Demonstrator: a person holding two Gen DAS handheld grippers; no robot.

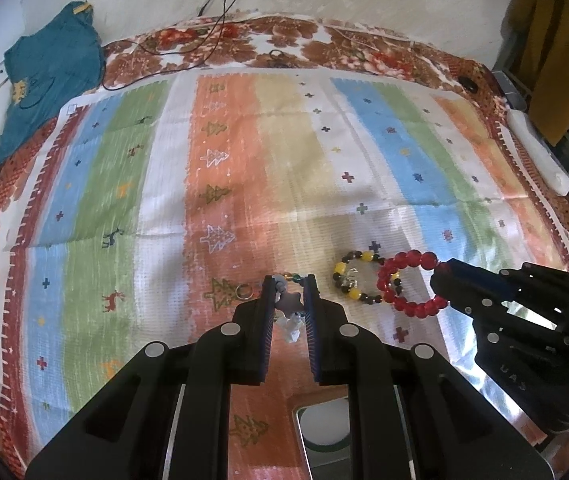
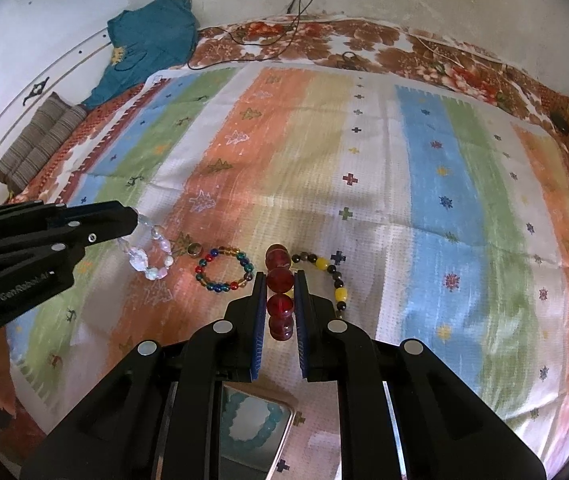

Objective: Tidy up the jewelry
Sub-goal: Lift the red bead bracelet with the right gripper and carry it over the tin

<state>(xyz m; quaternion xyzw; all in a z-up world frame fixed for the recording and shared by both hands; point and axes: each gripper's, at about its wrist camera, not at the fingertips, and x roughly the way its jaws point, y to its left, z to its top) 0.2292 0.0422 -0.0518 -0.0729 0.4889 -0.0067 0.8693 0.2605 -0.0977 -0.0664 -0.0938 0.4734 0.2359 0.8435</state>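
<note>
The left gripper is clamped on a pale crystal bracelet, its clear and pinkish beads hanging from the fingertips over the striped cloth. The right gripper is closed on a red bead bracelet, large red beads wedged between its blue pads.

Seen from the right wrist, a multicolour bead bracelet lies at 9 o'clock of the right fingertips, a small ring just beyond it at 10 o'clock, and a black-and-yellow bracelet at 3 o'clock, touching the red one. Below the grippers sits a metal tray holding what looks like a turquoise bracelet, mostly hidden. A teal garment lies at 10 o'clock
</note>
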